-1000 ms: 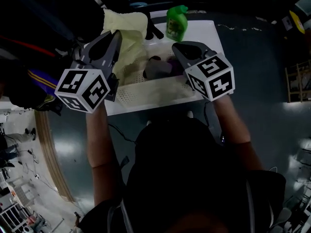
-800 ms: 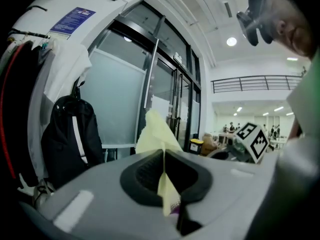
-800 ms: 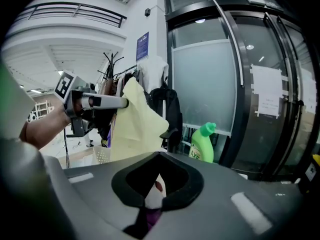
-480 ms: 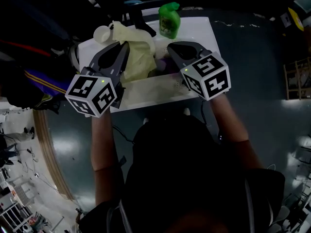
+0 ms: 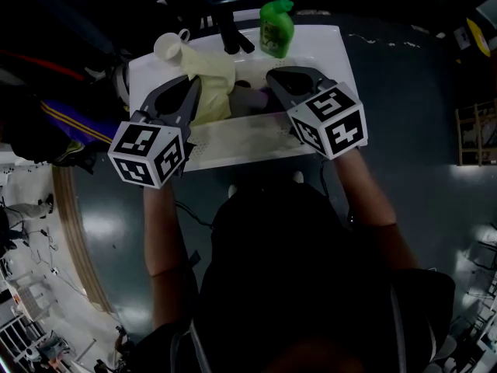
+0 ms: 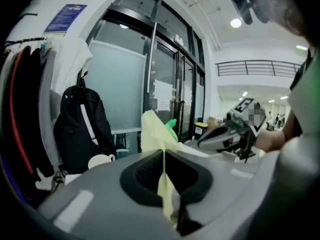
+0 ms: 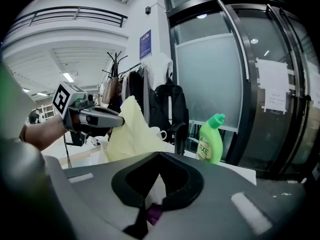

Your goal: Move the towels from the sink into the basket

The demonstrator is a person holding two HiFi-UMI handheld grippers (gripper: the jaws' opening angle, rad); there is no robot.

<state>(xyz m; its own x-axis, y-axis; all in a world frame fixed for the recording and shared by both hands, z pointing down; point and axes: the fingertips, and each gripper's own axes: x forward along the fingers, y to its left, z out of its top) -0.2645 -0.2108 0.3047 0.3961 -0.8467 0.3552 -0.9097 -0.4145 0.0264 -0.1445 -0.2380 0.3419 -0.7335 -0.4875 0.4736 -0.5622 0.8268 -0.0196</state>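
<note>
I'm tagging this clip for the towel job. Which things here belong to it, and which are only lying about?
Part of the job:
- yellow towel, pinched in the left gripper
- purple towel, pinched in the right gripper
- white sink

Just lying about:
- green bottle
- white cup
- black tap
- black backpack

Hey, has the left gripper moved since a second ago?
Yes. The left gripper, shut on the yellow towel, has sunk toward the white sink, uncovering the cup behind it.
</note>
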